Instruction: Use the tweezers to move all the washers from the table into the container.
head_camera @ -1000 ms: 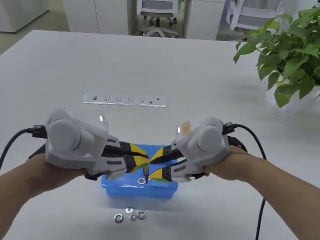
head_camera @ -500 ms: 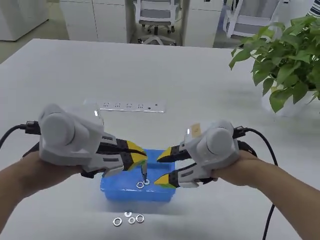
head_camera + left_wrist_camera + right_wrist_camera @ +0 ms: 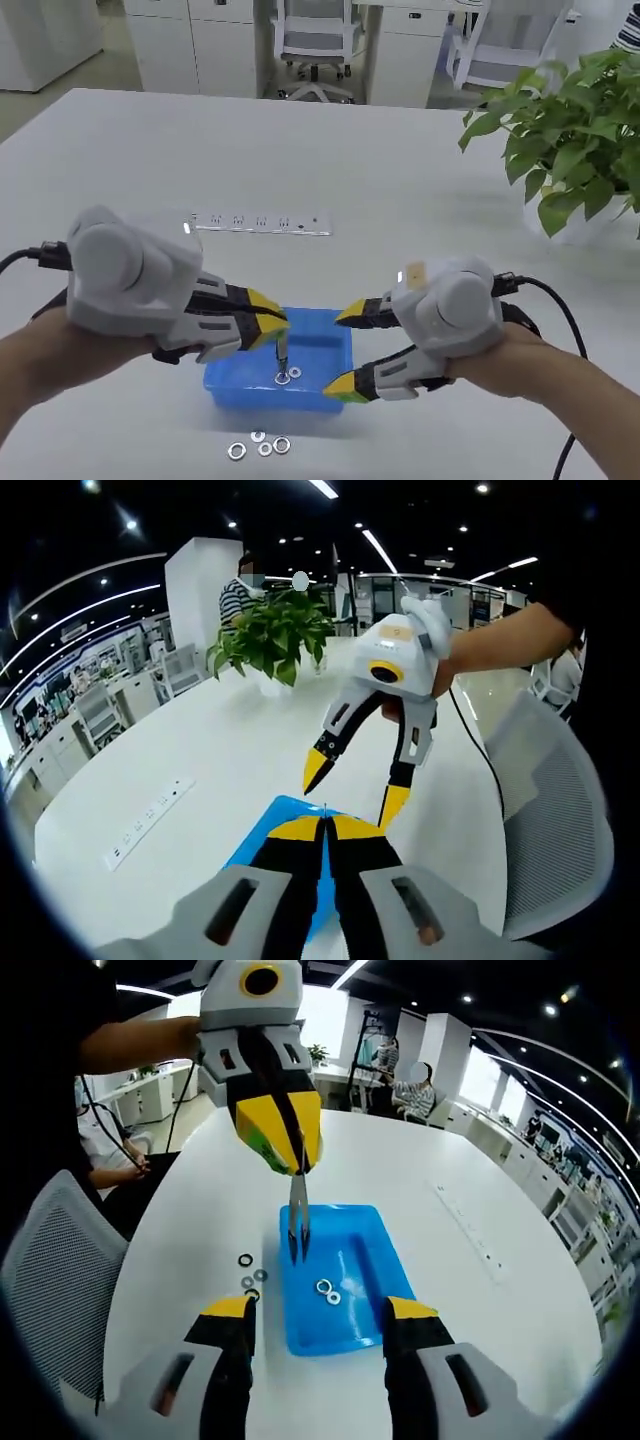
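– On the near middle of the white counter (image 3: 400, 180), what lies between the two hand-held tools?
– A shallow, rectangular blue plastic container (image 3: 228, 378). Two small silver metal ring washers (image 3: 286, 377) lie side by side inside it. Four more loose washers (image 3: 260, 445) sit in a tight cluster on the counter, just off its near rim.
– Where are the tweezers?
– Slim steel tweezers (image 3: 299, 1210) hang point-down from the left gripper (image 3: 268, 325). Its yellow-tipped fingers are pressed together on the handle. The tips hover within the container's outline, close above the two washers inside. They look empty, though they are too small to be sure.
– And the other hand?
– The right gripper (image 3: 338, 352) waits at the container's right side, fingers spread wide, holding nothing.
– So which step is this?
– It reads as the drop-off end of one round: two washers in, four to go. Next, the tweezers would need to cross the near rim and come down over the cluster. The tips would then straddle one ring's edge and pinch firmly. The rings lie flat and close together, so lifting only one calls for careful aim.
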The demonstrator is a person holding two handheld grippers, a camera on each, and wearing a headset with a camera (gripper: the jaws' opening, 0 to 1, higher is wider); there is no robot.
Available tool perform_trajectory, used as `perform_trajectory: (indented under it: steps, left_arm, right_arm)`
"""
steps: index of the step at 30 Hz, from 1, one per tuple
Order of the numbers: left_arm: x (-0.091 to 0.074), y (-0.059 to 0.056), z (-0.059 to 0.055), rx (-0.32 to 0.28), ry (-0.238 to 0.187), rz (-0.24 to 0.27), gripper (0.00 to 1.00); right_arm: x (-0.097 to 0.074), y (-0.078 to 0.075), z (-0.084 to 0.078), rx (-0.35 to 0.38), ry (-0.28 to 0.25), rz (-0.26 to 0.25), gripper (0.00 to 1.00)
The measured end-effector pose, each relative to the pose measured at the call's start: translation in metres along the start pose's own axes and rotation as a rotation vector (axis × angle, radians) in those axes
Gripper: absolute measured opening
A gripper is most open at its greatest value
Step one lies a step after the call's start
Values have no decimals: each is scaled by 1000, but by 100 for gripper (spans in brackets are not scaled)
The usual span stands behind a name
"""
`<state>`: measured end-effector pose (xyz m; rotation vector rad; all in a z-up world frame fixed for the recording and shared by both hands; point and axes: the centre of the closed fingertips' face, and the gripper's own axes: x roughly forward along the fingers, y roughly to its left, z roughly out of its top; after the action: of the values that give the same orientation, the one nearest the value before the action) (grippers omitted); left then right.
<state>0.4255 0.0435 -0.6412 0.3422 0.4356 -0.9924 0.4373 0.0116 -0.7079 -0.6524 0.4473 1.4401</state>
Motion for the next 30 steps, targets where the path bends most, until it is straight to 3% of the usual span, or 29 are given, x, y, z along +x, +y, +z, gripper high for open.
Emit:
perform_trajectory:
  steps: [15, 23, 30]
  left_arm:
    - [-8, -16, -2, -6, 2, -25, 6]
    - [-7, -23, -8, -7, 7, -37, 6]
    - [-3, -30, -16, 1, 11, -45, 6]
  right_arm:
    - [-11, 13, -10, 104, 8, -42, 77]
    - [-13, 16, -8, 134, -12, -62, 87]
    - [-16, 22, -7, 170, -63, -68, 94]
